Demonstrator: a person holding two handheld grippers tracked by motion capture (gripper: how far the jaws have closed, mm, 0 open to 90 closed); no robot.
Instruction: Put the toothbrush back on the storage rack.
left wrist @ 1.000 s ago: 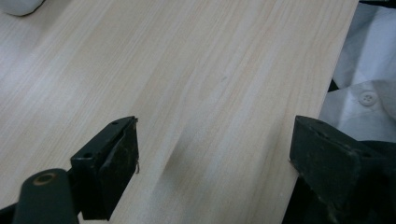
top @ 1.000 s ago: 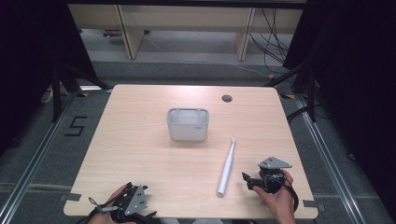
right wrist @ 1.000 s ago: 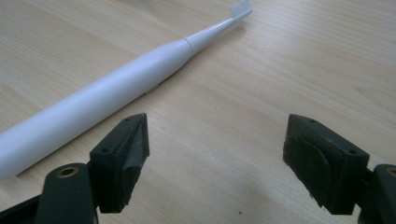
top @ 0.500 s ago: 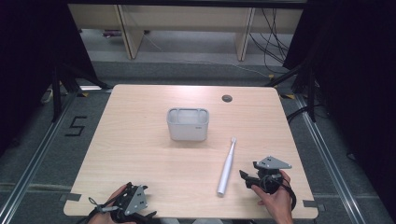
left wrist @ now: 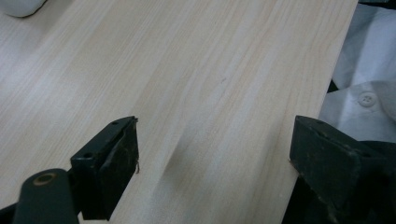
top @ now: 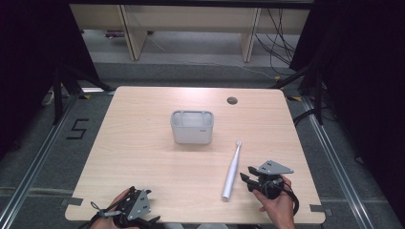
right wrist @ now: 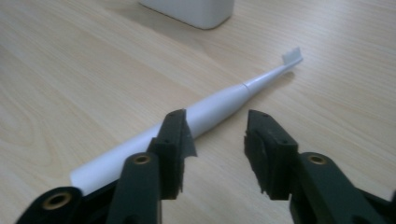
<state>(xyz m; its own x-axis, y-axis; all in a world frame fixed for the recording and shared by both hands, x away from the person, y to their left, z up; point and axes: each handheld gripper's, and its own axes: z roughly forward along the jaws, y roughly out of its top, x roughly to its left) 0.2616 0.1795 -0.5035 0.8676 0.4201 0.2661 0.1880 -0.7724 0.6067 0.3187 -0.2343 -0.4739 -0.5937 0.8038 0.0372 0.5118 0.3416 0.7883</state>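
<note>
Lying flat on the tabletop (top: 143, 143) just beside the right claw (top: 248, 177), the electric toothbrush (top: 231, 172) points its head toward the grey holder (top: 192, 127). That claw stands partly open and empty, probably lining up a grasp; the left claw (left wrist: 210, 172) rests wide open, empty.

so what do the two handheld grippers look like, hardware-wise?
Both are black, with two blocky black fingers and brass-coloured pivot pins. The left gripper and right gripper each carry a grey three-cornered plate on top. A dark cable loops from each. No sleeves visible on the hands.
</note>
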